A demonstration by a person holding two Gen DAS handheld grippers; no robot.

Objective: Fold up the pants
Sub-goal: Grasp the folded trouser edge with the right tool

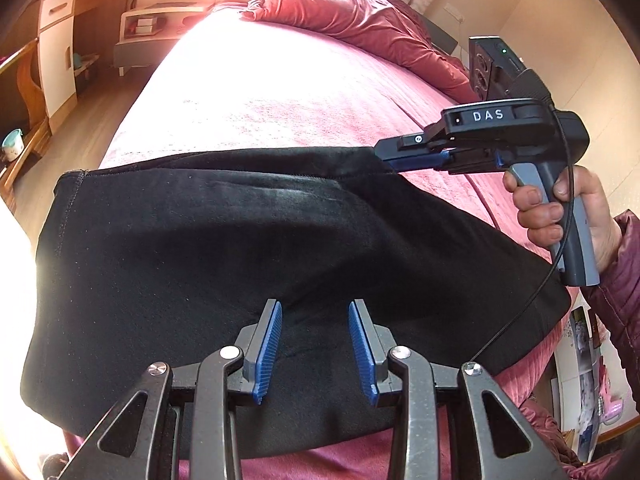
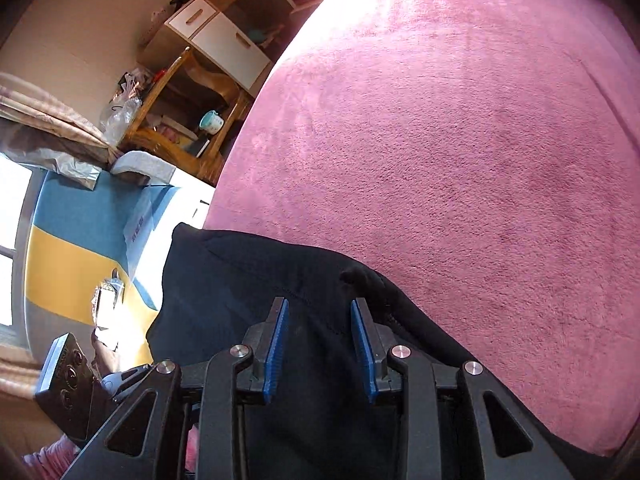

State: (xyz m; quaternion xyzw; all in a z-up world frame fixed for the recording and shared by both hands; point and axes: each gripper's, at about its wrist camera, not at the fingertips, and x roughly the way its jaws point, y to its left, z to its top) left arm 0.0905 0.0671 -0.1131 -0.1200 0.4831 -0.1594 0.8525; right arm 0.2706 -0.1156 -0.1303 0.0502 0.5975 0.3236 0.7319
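Black pants (image 1: 208, 248) lie folded in a wide band across the near end of a pink bed (image 1: 280, 92). My left gripper (image 1: 315, 308) is open, its blue pads apart just above the pants' near edge, holding nothing. My right gripper (image 1: 390, 156) reaches in from the right to the pants' far right corner. In the right wrist view the right gripper (image 2: 319, 304) is open over the black fabric (image 2: 256, 280), with nothing pinched between its blue pads (image 2: 362, 340).
A crumpled red quilt (image 1: 360, 20) lies at the head of the bed. A white and wood cabinet (image 1: 60, 44) and wooden chair (image 1: 24, 92) stand left of the bed. A blue and yellow mat (image 2: 80, 232) covers the floor. The bed's pink cover (image 2: 460, 120) stretches beyond the pants.
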